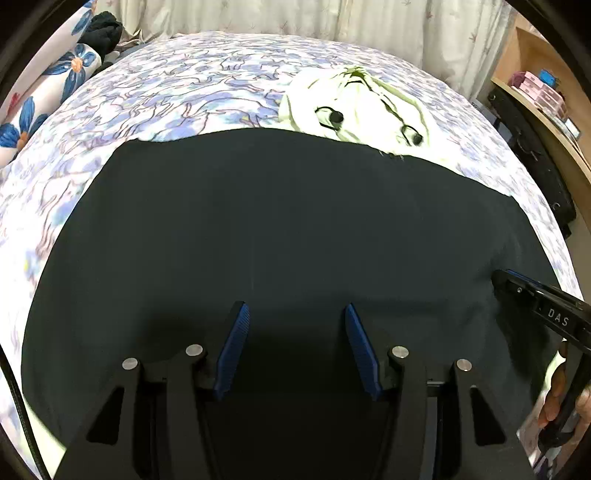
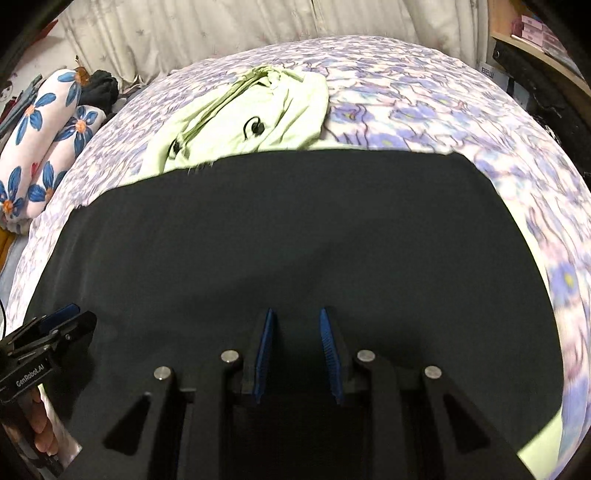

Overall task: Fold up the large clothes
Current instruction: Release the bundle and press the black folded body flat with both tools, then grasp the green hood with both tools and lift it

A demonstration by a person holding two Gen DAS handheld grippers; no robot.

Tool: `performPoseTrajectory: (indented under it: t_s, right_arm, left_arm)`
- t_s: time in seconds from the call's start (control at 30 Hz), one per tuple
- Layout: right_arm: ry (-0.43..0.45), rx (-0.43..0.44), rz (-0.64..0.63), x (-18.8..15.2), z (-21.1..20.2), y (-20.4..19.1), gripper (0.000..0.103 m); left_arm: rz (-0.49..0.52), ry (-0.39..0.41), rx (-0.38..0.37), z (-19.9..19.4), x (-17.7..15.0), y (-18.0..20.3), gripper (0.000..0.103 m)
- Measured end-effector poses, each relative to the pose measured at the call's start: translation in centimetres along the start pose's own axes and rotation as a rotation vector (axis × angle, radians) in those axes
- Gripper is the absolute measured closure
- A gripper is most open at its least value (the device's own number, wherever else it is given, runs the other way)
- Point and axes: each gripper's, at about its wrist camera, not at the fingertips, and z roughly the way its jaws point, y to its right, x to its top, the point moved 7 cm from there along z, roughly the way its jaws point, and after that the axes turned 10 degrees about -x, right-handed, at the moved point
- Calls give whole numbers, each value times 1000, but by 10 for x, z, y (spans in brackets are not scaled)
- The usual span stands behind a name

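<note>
A large black garment (image 1: pixel 280 221) lies spread flat on the bed; it also fills the right wrist view (image 2: pixel 295 229). My left gripper (image 1: pixel 295 310) is open, its blue pads just above the black cloth near its near edge, holding nothing. My right gripper (image 2: pixel 297 314) is also open with a narrower gap, low over the same cloth. Each gripper shows in the other's view: the right one (image 1: pixel 517 286) at the right edge, the left one (image 2: pixel 70 317) at the left edge. A crumpled pale green garment (image 1: pixel 354 107) lies beyond the black one's far edge, also seen in the right wrist view (image 2: pixel 251 114).
The bed has a blue floral sheet (image 1: pixel 177 96). A floral pillow (image 2: pixel 40 140) and dark clothes (image 2: pixel 99 90) lie at the far left. Curtains (image 2: pixel 221 33) hang behind the bed. A wooden shelf (image 1: pixel 543 96) with boxes stands at the right.
</note>
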Motion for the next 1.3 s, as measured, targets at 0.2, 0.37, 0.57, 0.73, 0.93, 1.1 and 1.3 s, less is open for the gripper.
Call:
performPoseTrajectory:
  t_s: [0.2, 0.37, 0.57, 0.73, 0.93, 1.1, 1.3]
  right_arm:
    - [-8, 15, 22, 35, 24, 1, 77]
    - [10, 13, 9, 65, 35, 0, 77]
    - [29, 30, 49, 108, 41, 11, 77]
    - [30, 83, 95, 153, 45, 19, 76]
    - [30, 132, 135, 213, 58, 23, 63]
    - [-31, 141, 187, 249, 96, 28, 63]
    - [-105, 177, 222, 264, 140, 23, 63]
  left_arm:
    - [21, -5, 25, 23, 41, -7, 50]
    - [70, -8, 54, 36, 74, -7, 50]
    - [79, 7, 59, 41, 123, -11, 50]
    - [67, 7, 43, 50, 173, -18, 50]
    - [43, -25, 38, 77, 227, -28, 50]
    - [-3, -68, 8, 112, 258, -39, 50]
    - [-26, -127, -44, 154, 270, -43, 50]
